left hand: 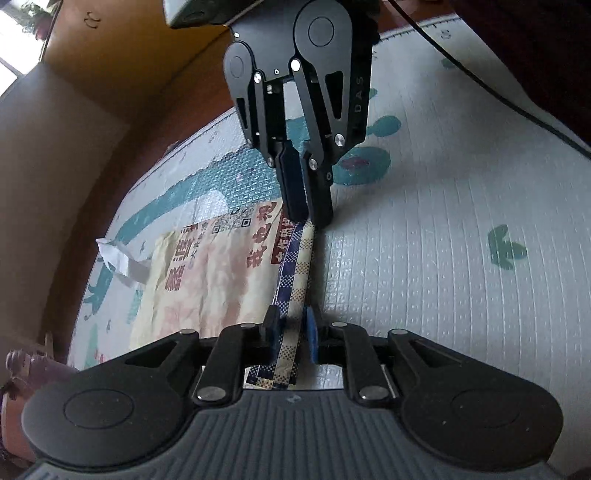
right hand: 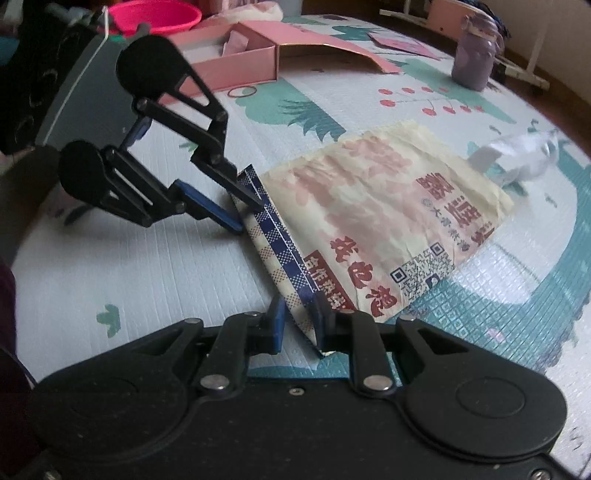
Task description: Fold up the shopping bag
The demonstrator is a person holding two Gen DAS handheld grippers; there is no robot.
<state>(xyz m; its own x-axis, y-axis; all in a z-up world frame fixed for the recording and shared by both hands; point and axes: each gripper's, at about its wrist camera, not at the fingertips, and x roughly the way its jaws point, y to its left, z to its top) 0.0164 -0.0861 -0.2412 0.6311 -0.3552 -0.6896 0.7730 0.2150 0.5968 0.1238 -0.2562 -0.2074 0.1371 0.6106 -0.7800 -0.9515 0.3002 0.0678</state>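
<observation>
So the shopping bag (right hand: 388, 221) is lying flat on a patterned play mat (right hand: 129, 266), cream coloured with faded pink blotches, red characters and a QR code printed on it. One long edge has a blue-and-cream checked trim (right hand: 284, 254), and that edge is lifted off the mat while the rest of the bag stays down.

Both grippers are on that same trim edge, one at each end. The right gripper (right hand: 297, 325) has its fingers clenched on the trim at the end of the bag nearest the QR code; in the right wrist view the blue pads sit either side of the checked strip with the fabric pinched between. The left gripper (right hand: 245, 214) is at the far end of that edge from there, fingers closed on the corner of the trim. The left wrist view shows the same thing from the other end: the left gripper (left hand: 291, 332) gripping the strip up close, the right gripper (left hand: 308, 218) coming down onto it further along.

Beyond the bag from the trim edge there's a crumpled bit of clear plastic (right hand: 517, 158), probably a wrapper but it's blurry. Further behind the bag sit a pink box (right hand: 236, 62) with its lid open, a pink basin (right hand: 155, 16) and a purple jar (right hand: 474, 55).
</observation>
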